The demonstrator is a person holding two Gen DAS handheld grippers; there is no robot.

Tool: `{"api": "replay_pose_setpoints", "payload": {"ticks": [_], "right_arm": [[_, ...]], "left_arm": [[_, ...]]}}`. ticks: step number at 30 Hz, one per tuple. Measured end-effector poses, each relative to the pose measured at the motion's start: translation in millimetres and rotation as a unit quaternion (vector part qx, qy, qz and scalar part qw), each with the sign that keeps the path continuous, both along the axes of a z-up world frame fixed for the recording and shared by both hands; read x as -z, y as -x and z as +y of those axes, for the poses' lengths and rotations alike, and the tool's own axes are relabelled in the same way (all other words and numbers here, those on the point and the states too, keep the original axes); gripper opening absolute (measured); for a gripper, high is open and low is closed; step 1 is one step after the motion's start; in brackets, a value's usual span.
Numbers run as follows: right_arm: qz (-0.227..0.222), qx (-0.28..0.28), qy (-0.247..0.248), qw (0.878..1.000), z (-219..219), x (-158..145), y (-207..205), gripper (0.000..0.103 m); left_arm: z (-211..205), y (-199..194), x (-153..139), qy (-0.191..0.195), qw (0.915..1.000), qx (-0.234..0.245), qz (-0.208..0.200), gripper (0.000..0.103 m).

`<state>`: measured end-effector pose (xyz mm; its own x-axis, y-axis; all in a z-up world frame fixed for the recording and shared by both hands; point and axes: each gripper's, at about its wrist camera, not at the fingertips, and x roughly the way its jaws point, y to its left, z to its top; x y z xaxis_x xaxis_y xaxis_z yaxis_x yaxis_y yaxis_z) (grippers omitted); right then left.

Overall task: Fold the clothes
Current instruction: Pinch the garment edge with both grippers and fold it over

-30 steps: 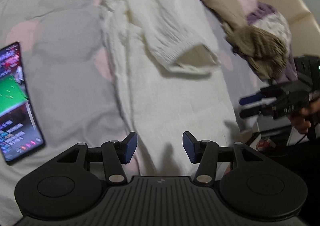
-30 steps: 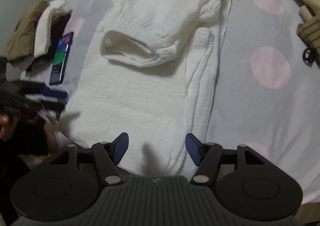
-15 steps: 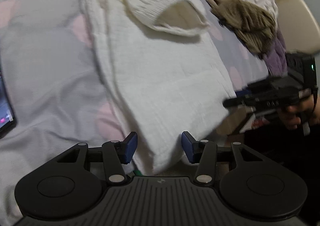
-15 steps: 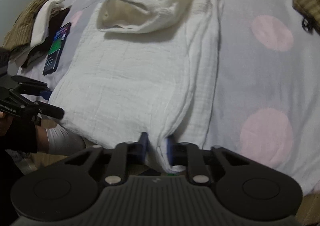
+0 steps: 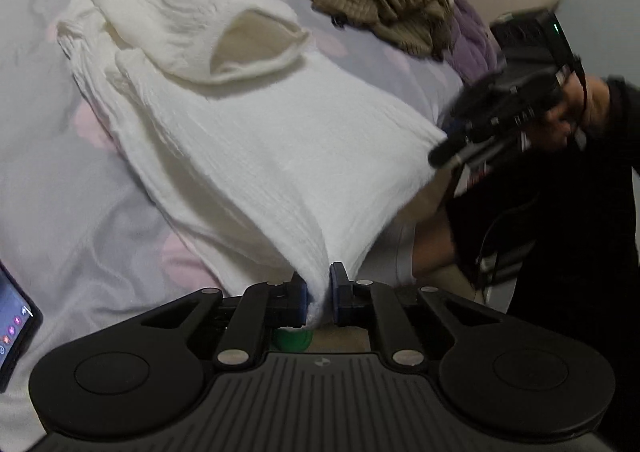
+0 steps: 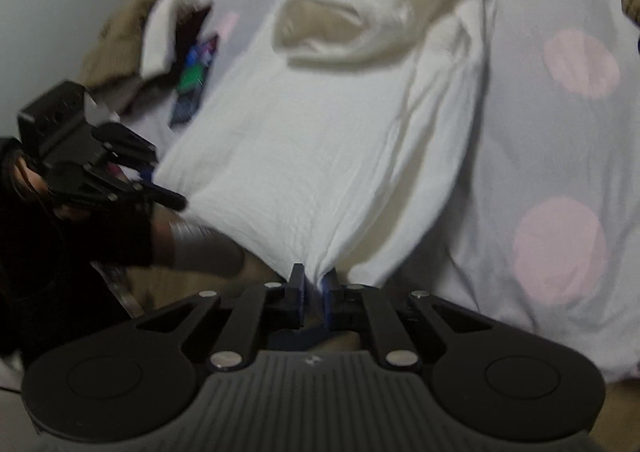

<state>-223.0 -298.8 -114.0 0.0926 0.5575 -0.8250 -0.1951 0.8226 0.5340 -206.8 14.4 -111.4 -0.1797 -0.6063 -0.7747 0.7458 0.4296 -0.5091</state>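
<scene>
Left gripper: the left gripper [image 5: 319, 298] had just been closing and was pinched on the near hem corner of the white garment [image 5: 256, 140], the cloth bunched between its blue pads.
Right gripper: the right gripper [image 6: 313, 298] had likewise just closed onto the other near corner of the white garment [image 6: 320, 156], fabric gathered into its narrow jaws.
Garment position: it lay lengthwise on the grey bedsheet with pink dots [image 6: 560, 156], its near edge lifted slightly at both corners and hanging just off the bed's edge.
Done so far: the sides appeared already turned in, making a long narrow panel, and a sleeve [image 5: 224, 32] lay folded across the upper part, its cuff gaping open.
Left to do: judging by the two grips, the bottom hem was about to be carried away from the person toward the collar; that fold and any final halving remained.
Further off: a heap of beige and purple clothes [image 5: 392, 8] lay beyond, seemingly unfolded, and a lit phone [image 6: 196, 84] rested beside the garment.
</scene>
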Motion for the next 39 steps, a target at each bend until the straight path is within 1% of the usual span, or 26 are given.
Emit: {"api": "replay_pose_setpoints", "payload": {"ticks": [2,3,6,7,9,10,11,12,13,15,18,20,22,23,24,25,26,27,28,30,32,35,37,39], "right_arm": [[0.019,-0.022,0.014,0.999,6,8,1,0.010],[0.023,-0.034,0.026,0.999,10,12,1,0.010],[0.022,-0.061,0.073,0.995,17,19,3,0.010],[0.020,-0.061,0.077,0.995,18,20,2,0.010],[0.013,-0.047,0.075,0.996,15,19,0,0.014],[0.008,-0.037,0.072,0.997,13,17,-1,0.019],[0.003,-0.026,0.069,0.997,11,16,-1,0.038],[-0.003,-0.014,0.067,0.998,9,14,-2,0.045],[-0.011,0.001,0.065,0.998,6,12,-5,0.048],[-0.023,0.030,0.055,0.998,-1,9,-9,0.048],[-0.050,0.070,0.056,0.995,-11,4,-16,0.049],[-0.043,0.088,0.054,0.994,-13,10,-21,0.050],[-0.016,0.098,0.047,0.994,-13,22,-26,0.050],[-0.003,0.092,0.046,0.995,-10,28,-26,0.049],[0.011,0.087,0.045,0.995,-8,33,-26,0.046],[0.020,0.082,0.042,0.996,-6,37,-26,0.025],[0.019,0.075,0.039,0.996,-3,37,-24,0.010],[0.018,0.068,0.035,0.997,-1,37,-23,0.010],[0.016,0.061,0.030,0.998,1,35,-22,0.009],[0.008,0.052,0.017,0.998,0,26,-21,0.008],[-0.003,0.045,0.006,0.999,-4,11,-22,0.008],[0.013,0.024,-0.007,1.000,-7,3,-16,0.008],[0.027,0.009,-0.002,1.000,-3,8,-13,0.008],[0.042,-0.006,0.009,0.999,2,18,-10,0.008]], "left_arm": [[-3,4,9,-0.010,0.9996,0.007,0.025,0.009],[-6,9,13,-0.019,0.9993,0.020,0.024,0.009],[-14,21,22,-0.045,0.9973,0.057,0.004,0.011],[-16,23,25,-0.054,0.9966,0.062,-0.004,0.011],[-18,25,28,-0.071,0.9947,0.072,-0.015,0.015],[-18,25,28,-0.080,0.9939,0.074,-0.019,0.018],[-17,24,28,-0.088,0.9930,0.075,-0.022,0.019],[-16,22,27,-0.091,0.9930,0.071,-0.024,0.019],[-14,19,25,-0.092,0.9934,0.064,-0.025,0.019],[-12,14,19,-0.090,0.9944,0.048,-0.027,0.019],[-9,5,8,-0.064,0.9970,0.012,-0.041,0.020],[-9,-1,6,-0.047,0.9978,-0.012,-0.045,0.026],[-13,-6,11,-0.047,0.9979,-0.032,-0.032,0.027],[-16,-8,15,-0.051,0.9977,-0.037,-0.024,0.027],[-19,-9,19,-0.052,0.9978,-0.037,-0.019,0.027],[-21,-10,21,-0.050,0.9980,-0.035,-0.017,0.027],[-22,-11,23,-0.049,0.9981,-0.033,-0.015,0.025],[-23,-14,24,-0.047,0.9984,-0.029,-0.012,0.019],[-23,-17,24,-0.046,0.9986,-0.024,-0.007,0.008],[-21,-21,24,-0.044,0.9989,-0.016,0.005,0.007],[-18,-24,20,-0.033,0.9993,-0.009,0.013,0.006],[-11,-25,14,-0.024,0.9993,0.000,0.029,0.006],[-7,-23,16,-0.028,0.9984,0.008,0.049,0.006],[-9,-15,22,-0.039,0.9974,0.024,0.055,0.006]]}}
